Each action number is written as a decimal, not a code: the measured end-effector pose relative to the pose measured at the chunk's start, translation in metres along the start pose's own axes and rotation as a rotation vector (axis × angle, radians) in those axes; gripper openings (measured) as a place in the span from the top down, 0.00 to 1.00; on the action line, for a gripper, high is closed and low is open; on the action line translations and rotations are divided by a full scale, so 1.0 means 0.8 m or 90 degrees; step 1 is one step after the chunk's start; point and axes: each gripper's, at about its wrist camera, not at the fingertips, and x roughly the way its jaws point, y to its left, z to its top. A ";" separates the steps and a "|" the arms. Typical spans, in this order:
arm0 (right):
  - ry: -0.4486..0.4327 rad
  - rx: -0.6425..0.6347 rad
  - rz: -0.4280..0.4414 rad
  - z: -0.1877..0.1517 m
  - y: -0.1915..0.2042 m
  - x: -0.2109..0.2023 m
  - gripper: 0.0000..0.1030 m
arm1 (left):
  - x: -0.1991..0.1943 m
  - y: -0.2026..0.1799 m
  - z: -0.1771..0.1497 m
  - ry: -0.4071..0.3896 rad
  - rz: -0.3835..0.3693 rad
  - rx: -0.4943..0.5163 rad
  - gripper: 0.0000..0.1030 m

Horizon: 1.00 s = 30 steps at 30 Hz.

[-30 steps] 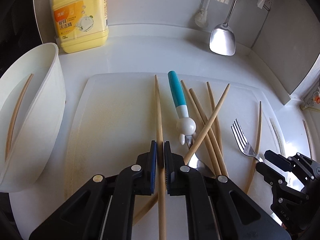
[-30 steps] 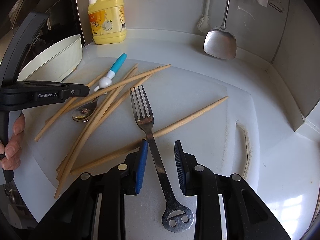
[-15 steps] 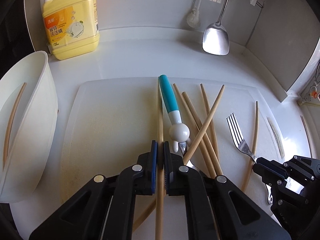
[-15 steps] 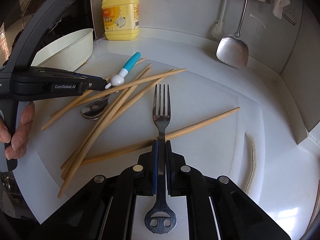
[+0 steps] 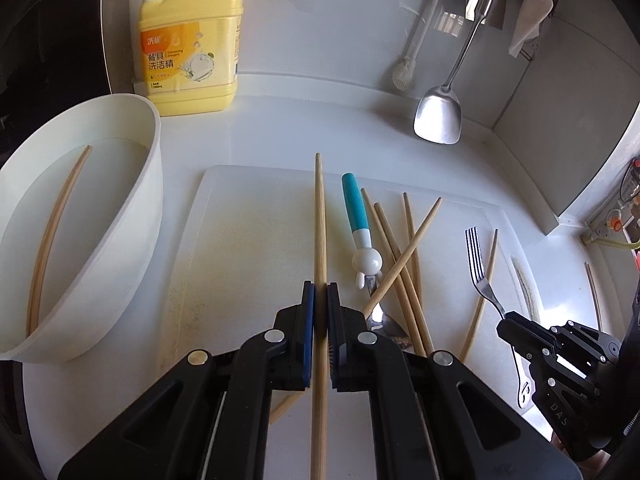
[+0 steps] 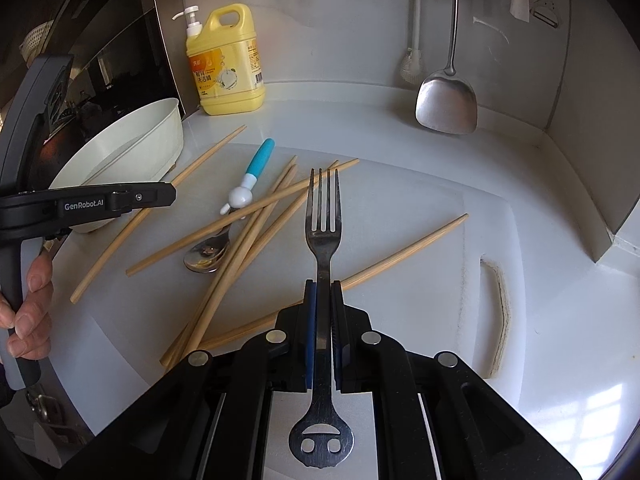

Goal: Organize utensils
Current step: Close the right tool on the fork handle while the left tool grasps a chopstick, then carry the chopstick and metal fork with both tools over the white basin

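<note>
Left wrist view alone shows left gripper (image 5: pixel 320 300) clamping a chopstick (image 5: pixel 319 220); right gripper (image 6: pixel 323 296) clamps the fork (image 6: pixel 324 216).

Bowl (image 5: pixel 132 208) lies left of board (image 5: pixel 248 240), bottle (image 5: pixel 192 40) behind.

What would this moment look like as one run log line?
left gripper: shut on chopstick | right gripper: shut on fork | white bowl: one chopstick inside
</note>
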 end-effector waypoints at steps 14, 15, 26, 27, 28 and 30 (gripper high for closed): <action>-0.061 -0.051 0.069 0.102 0.095 -0.044 0.93 | -0.122 0.065 0.024 -0.059 0.028 -0.046 0.94; -0.067 -0.052 0.078 0.114 0.107 -0.043 0.93 | -0.130 0.077 0.028 -0.065 0.031 -0.051 0.94; -0.083 -0.060 0.119 0.227 0.272 0.020 0.93 | -0.156 0.245 0.068 -0.077 0.065 -0.084 0.94; -0.080 -0.055 0.121 0.232 0.284 0.029 0.93 | -0.153 0.258 0.070 -0.073 0.066 -0.084 0.94; -0.073 -0.047 0.124 0.238 0.296 0.040 0.93 | -0.149 0.270 0.072 -0.065 0.061 -0.086 0.94; -0.058 -0.035 0.128 0.248 0.317 0.062 0.93 | -0.138 0.293 0.075 -0.050 0.056 -0.088 0.94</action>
